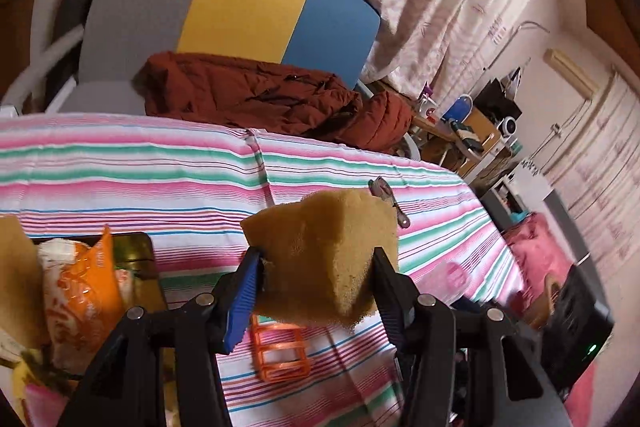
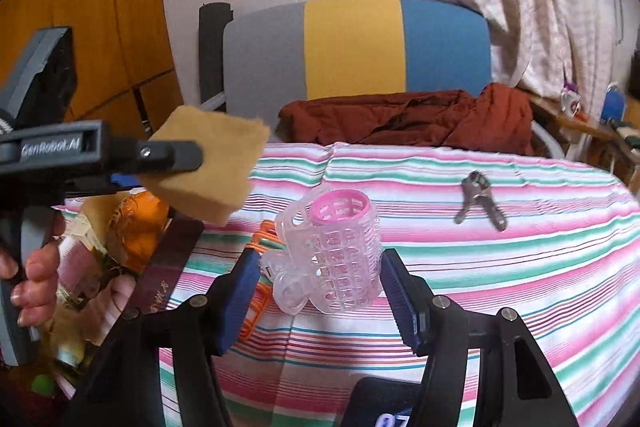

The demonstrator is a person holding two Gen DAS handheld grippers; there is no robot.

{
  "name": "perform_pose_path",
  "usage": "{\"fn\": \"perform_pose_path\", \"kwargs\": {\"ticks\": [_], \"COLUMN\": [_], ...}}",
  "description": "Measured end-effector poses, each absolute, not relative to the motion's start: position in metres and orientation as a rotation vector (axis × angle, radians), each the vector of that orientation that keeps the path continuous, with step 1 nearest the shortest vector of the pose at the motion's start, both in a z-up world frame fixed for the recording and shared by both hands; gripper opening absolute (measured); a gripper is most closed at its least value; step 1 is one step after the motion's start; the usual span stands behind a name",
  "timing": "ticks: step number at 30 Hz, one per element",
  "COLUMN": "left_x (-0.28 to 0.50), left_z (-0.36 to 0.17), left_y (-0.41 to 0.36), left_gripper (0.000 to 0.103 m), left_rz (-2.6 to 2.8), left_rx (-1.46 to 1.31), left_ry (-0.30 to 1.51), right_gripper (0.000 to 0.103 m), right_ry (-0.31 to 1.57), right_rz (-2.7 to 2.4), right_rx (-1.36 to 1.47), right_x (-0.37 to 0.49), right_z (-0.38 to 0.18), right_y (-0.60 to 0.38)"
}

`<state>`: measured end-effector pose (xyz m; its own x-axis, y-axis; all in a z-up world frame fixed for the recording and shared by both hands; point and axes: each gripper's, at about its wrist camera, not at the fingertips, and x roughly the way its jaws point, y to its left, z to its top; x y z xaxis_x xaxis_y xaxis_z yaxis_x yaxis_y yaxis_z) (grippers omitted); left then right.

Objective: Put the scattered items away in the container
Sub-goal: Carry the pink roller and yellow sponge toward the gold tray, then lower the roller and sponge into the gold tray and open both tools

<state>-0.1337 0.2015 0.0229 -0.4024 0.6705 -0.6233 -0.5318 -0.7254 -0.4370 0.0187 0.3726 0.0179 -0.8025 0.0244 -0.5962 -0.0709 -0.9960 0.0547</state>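
Two views. From the left wrist, the left gripper [image 1: 316, 267] is clamped on a tan sponge [image 1: 326, 251], raised above the striped cloth [image 1: 120, 163]; the container [image 1: 148, 267] lies at left, already stuffed with items, and an orange clip [image 1: 280, 355] rests below the sponge. From the right wrist, the right gripper [image 2: 320, 291] pinches a pink hair roller [image 2: 340, 255]; keys [image 2: 480, 199] lie well apart on the cloth.
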Motion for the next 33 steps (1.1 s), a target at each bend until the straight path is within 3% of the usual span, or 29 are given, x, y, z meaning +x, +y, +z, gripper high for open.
{"fn": "perform_pose_path", "kwargs": {"ticks": [10,17,33], "left_x": [-0.099,-0.086,-0.060], "left_z": [0.038,0.048,0.041], "left_y": [0.167,0.130,-0.028], "left_gripper": [0.055,0.055,0.055], "left_rz": [2.262,2.310,2.541], "left_rx": [-0.944,-0.912,-0.970], "left_ry": [-0.109,-0.128,-0.191], "right_gripper": [0.062,0.062,0.063], "right_ry": [0.048,0.062,0.176], "right_rz": [2.915,2.971,3.217], "right_rx": [-0.849,-0.771,-0.826], "right_x": [0.040,0.051,0.052], "right_z": [0.045,0.066,0.076], "right_y": [0.356,0.330,0.241]}}
